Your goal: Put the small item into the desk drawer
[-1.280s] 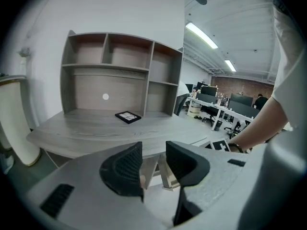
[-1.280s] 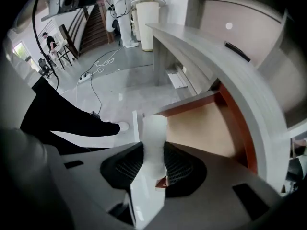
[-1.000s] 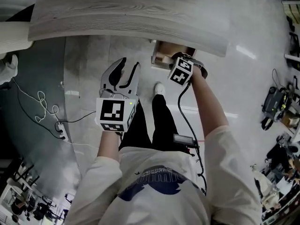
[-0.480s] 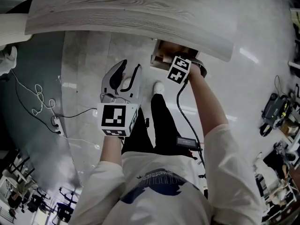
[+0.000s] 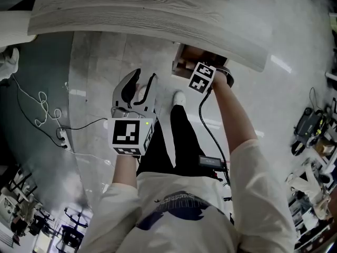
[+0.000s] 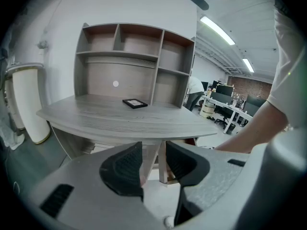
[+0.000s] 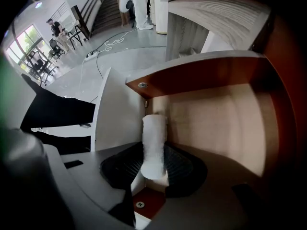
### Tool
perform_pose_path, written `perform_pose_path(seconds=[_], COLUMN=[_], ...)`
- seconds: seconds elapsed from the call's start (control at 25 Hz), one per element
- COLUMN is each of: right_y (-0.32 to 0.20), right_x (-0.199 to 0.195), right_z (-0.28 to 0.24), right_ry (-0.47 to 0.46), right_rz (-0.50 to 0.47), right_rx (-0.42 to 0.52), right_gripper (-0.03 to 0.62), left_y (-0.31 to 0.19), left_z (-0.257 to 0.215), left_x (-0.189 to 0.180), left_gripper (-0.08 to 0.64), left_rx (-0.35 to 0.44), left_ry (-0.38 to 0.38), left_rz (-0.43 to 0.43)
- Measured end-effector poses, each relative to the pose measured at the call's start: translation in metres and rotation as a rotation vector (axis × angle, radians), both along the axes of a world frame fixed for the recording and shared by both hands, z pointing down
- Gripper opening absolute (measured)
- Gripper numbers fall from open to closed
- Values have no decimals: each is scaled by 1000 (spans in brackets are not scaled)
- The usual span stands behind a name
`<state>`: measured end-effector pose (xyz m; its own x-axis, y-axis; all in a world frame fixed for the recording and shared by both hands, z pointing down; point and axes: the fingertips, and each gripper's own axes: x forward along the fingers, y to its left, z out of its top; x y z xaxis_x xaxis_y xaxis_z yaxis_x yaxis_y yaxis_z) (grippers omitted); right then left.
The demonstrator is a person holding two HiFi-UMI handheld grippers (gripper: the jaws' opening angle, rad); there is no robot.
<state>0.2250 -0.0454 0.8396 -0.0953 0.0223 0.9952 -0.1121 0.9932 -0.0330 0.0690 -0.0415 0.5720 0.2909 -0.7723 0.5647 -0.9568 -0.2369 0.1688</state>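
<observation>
We hold a gripper in each hand and stand in front of the desk (image 5: 147, 15). Our right gripper (image 7: 153, 153) is down at the open drawer (image 7: 218, 123), which sticks out from under the desk top. Its two jaws are closed on a white roll (image 7: 154, 135), and the dark pads press it from both sides. The roll stands up straight between the jaws, and its top end pokes out past them. It is in the air over the drawer, near the drawer's left corner. Inside, the drawer is light wood with red-brown walls. Our left gripper (image 6: 153, 150) is off to the left of the drawer, well apart from it, and it points at the desk. Its jaws are a little way apart and hold nothing. Through the gap we see a desk leg (image 6: 162, 164). A shelf (image 6: 136, 61) with open boxes stands on the desk, and a flat black thing (image 6: 135, 103) lies on the desk top in front of it. From the head view we see our black trousers and one white shoe (image 5: 179, 98) on the shiny floor just below the drawer. A white cable (image 5: 42, 115) curls on the floor far to the left.
</observation>
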Motion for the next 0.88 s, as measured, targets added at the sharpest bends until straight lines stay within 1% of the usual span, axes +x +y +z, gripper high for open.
perform_pose_path(seconds=[0.24,0.48,0.56,0.68,0.88], right_y=[0,0,-1,-4,-6], right_x=[1,3,3,4,1], right_z=[1,-1,-3,-7,-20], right_ry=[4,-2,-8,-20,-50], right_rz=[1,4,9,23,44], right_rx=[9,14,23,35,66], right_gripper=[129,130,140,170,169], left_y=[1,2,3,3,7], left_z=[0,-1,-2,-3,-5], left_x=[0,1,0,0,-1], left_gripper=[140,140,140,140,140], left_rx=[4,0,1,-1,0], left_ry=[12,5,3,0,-4], left_rz=[-6,-4,-6,-4,3])
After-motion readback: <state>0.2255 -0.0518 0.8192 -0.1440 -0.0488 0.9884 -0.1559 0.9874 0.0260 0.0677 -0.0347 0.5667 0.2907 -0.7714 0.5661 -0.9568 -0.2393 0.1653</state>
